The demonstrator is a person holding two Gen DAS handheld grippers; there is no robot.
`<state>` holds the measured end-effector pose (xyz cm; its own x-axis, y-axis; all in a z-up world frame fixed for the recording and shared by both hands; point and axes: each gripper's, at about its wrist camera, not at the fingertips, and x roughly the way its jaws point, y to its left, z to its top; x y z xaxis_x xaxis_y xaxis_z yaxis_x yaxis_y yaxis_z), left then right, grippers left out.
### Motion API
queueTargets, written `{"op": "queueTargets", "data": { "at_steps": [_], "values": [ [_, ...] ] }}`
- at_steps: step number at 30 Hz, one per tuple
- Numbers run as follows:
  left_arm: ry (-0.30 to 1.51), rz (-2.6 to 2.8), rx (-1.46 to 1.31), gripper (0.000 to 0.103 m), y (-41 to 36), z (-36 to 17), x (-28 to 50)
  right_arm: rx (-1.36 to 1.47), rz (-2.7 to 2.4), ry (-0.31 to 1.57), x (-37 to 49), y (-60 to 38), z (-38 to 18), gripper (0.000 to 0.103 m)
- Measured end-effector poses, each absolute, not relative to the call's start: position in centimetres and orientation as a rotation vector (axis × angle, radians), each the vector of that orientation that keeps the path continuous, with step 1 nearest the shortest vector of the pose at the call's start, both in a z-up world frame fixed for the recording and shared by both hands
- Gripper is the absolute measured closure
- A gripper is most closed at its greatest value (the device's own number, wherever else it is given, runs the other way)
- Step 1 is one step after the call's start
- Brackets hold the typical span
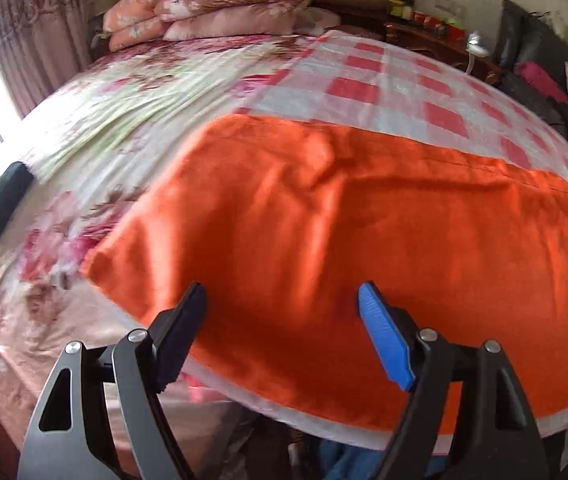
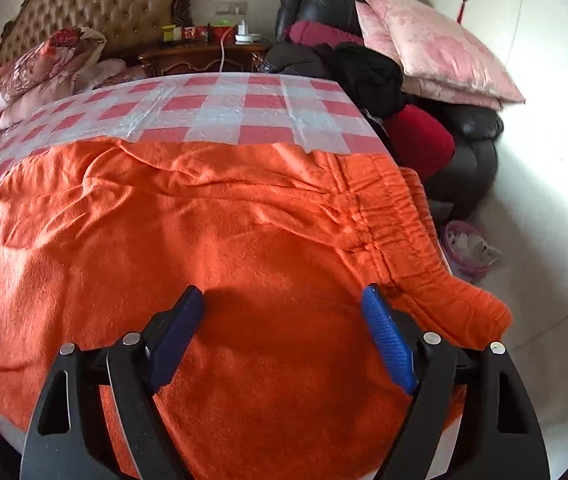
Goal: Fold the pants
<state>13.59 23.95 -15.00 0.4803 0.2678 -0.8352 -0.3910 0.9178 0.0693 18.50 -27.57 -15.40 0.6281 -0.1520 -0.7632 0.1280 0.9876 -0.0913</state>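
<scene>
Left wrist view: the left gripper [image 1: 282, 296] is seen released, its jaws spread wide with nothing clasped between them, poised over the orange pants [image 1: 363, 240]; the pants are laid flat across the near part of the bed [image 1: 64, 320], stretching from about 8 o'clock of the frame toward 3 o'clock, with one end lying at 8 o'clock beside the floral sheet [image 1: 124, 92]; a checked cloth [image 1: 363, 88] is spread beneath and beyond the pants toward 1 o'clock; a dark, blurred object [image 1: 4, 200] is seen at 9 o'clock on the floral sheet — what it is cannot be told; folded quilts [image 1: 212, 4] are stacked at 11 o'clock by the headboard

Right wrist view: the right gripper [image 2: 284, 296] is likewise released, jaws wide apart and empty, held over the pants [image 2: 204, 220]; the gathered waistband [image 2: 395, 216] is seen at 3 o'clock from the middle of the frame, reaching the bed's edge, with a corner of fabric hanging over at 4 o'clock; the checked cloth [image 2: 224, 112] shows at 12 o'clock; a pink pillow [image 2: 435, 52] rests on a dark sofa [image 2: 471, 152] at 2 o'clock — well apart from the pants; a wooden nightstand [image 2: 200, 56] stands at 12 o'clock beside the tufted headboard [image 2: 108, 4]
</scene>
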Motion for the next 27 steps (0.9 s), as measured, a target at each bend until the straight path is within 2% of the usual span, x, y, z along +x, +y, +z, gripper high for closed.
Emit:
{"op": "queueTargets", "data": {
  "at_steps": [5,8,9,11,14,17,23,27],
  "values": [
    [0.925,0.468,-0.143,0.028,27.6,-13.0,15.6,-0.103,-0.201,0.908,17.7,-28.0,-14.9,0.026],
    [0.935,0.386,-0.147,0.041,29.4,-12.8,19.5,-0.135,-0.251,0.907,17.2,-27.9,-14.7,0.024],
    [0.947,0.351,-0.148,0.044,30.0,-13.1,20.8,-0.129,-0.279,0.909,17.1,-28.1,-14.7,0.019],
    [0.992,0.278,-0.139,0.05,30.6,-14.3,23.3,-0.074,-0.313,0.921,16.9,-29.1,-15.0,0.018],
    [0.981,0.249,-0.083,0.045,32.0,-14.8,25.1,-0.071,-0.394,0.91,16.5,-29.4,-14.6,0.018],
    [0.979,0.344,-0.108,0.045,35.4,-14.7,25.2,-0.053,-0.454,0.859,15.6,-29.3,-13.2,0.018],
    [0.864,0.43,-0.437,0.045,43.7,-12.7,16.8,-0.094,-0.264,0.772,16.8,-25.4,-10.6,0.018],
    [0.813,0.338,-0.748,0.041,45.6,-14.8,9.0,-0.105,-0.179,0.823,19.6,-24.2,-12.0,0.018]
  ]
}}
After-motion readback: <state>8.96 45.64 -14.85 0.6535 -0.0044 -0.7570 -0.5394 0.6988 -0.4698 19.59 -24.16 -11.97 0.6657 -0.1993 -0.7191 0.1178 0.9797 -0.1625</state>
